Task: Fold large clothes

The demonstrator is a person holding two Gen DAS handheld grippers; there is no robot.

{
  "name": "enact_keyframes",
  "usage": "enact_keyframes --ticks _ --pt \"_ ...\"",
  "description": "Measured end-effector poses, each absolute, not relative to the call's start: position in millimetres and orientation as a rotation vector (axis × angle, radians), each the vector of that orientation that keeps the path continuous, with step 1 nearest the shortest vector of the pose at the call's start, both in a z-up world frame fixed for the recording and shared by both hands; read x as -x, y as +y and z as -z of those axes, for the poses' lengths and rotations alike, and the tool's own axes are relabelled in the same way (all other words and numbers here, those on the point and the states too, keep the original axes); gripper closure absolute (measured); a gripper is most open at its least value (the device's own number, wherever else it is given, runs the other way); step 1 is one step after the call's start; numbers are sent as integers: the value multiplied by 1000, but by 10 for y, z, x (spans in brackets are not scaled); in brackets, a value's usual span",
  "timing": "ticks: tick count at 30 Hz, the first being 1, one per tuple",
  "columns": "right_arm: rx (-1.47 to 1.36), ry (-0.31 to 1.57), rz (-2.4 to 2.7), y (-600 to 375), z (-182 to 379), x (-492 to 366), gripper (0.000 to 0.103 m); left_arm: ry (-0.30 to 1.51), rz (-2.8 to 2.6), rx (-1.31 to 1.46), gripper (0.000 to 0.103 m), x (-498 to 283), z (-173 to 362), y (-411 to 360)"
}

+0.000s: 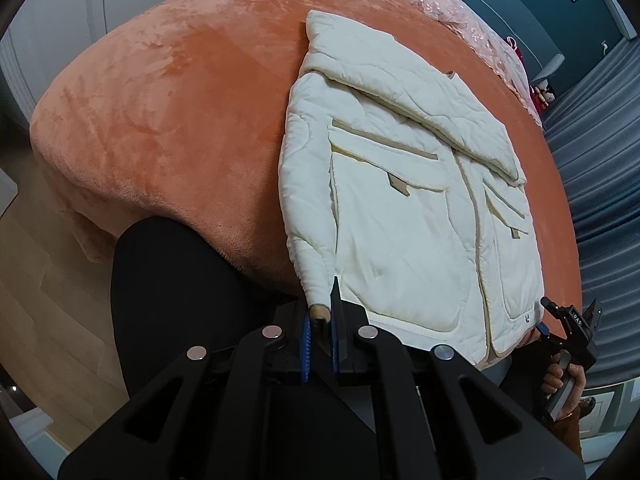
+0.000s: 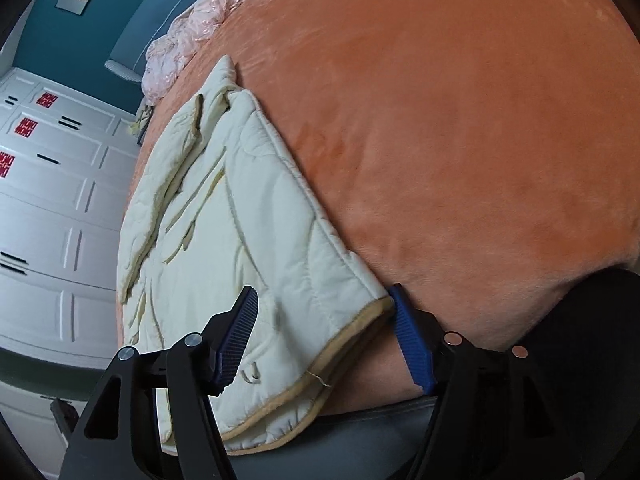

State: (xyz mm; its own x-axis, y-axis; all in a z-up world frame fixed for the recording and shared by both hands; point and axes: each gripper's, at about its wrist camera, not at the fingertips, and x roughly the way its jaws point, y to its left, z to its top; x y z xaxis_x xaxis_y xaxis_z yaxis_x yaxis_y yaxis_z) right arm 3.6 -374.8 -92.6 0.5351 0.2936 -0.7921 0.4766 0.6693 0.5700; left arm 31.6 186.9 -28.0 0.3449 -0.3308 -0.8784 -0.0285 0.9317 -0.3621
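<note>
Left gripper: jaws closed tight on the cuff of the jacket's sleeve, at the near edge of the bed; the tan cuff lining shows between the blue pads.
Right gripper: jaws about half open, straddling the hem corner of the jacket; I cannot tell whether either pad touches the cloth. The left wrist view shows it at the jacket's other lower corner, held by a hand.
Person: a dark-clothed leg stands against the bed's near edge.
Jacket: one cream quilted padded jacket, lying front up and flat on the blanket, its hem toward the person and hanging slightly over the bed edge, its collar end farther away.
Jacket details: tan piping runs along the hem, the front opening and the pocket edges; two chest pockets with flaps and two large lower pockets show; a small dark mark sits near the hem.
Sleeves: two; one runs straight down the jacket's side to the held cuff, the other sleeve is folded diagonally across the chest.
Blanket: one orange plush blanket covering the bed, mostly bare beside the jacket.
Pink cloth: one lacy pink spread bunched along the far edge of the bed.
Wardrobe: white panelled doors past the bed, with three red stickers in sight.
Wall: teal, carrying one framed picture.
</note>
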Motion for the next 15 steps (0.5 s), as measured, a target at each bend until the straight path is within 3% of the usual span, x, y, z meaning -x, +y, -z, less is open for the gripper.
enact_keyframes --ticks 1,7,15 --pt "-866 1027 93 -3695 904 -81 99 1208 203 339 97 -315 269 1863" --pt "-722 962 -7 -3528 217 132 99 1170 253 243 98 -263 -114 1852" --pt "-519 1198 -127 -3184 -607 1200 99 1195 313 222 98 292 -957 2080"
